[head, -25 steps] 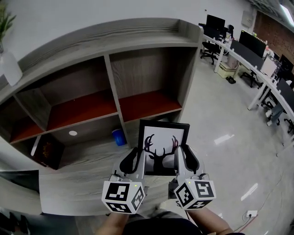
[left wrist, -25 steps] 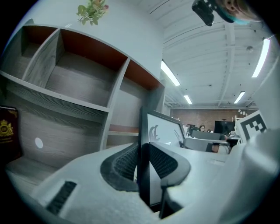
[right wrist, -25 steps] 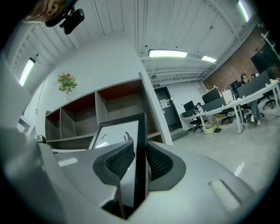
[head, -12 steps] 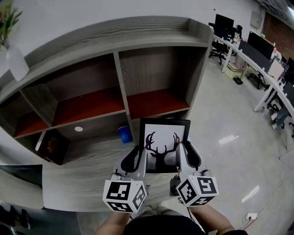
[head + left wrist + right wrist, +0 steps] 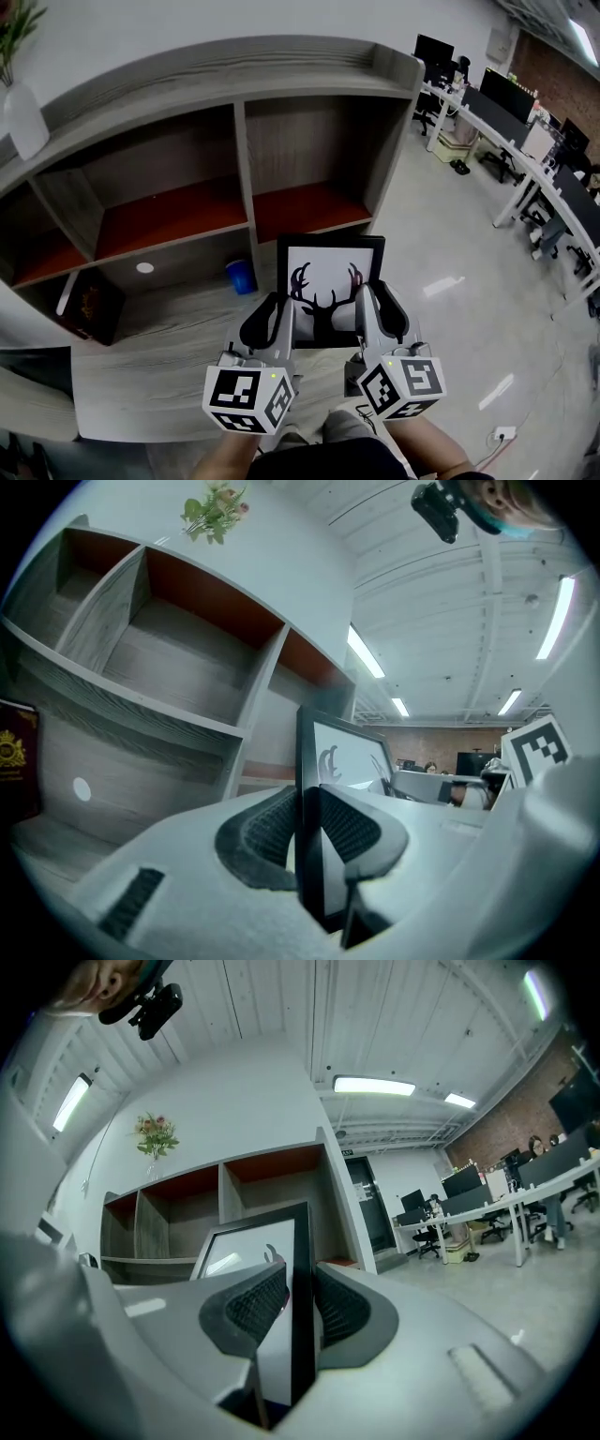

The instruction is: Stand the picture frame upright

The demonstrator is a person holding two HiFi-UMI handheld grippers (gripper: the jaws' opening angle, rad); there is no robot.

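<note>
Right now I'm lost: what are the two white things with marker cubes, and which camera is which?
There is no robot here. A person holds a hand-held gripper in each hand, and the marker cubes are part of them. The head view looks down from the person's head, with the left hand-held gripper at its left and the right hand-held gripper at its right. The two gripper views each look along that gripper's own jaws. Both grippers are clamped on the side edges of a black picture frame with a deer silhouette, held roughly upright before a wooden shelf unit. On the ledge stand a blue cup and a dark red book.
</note>
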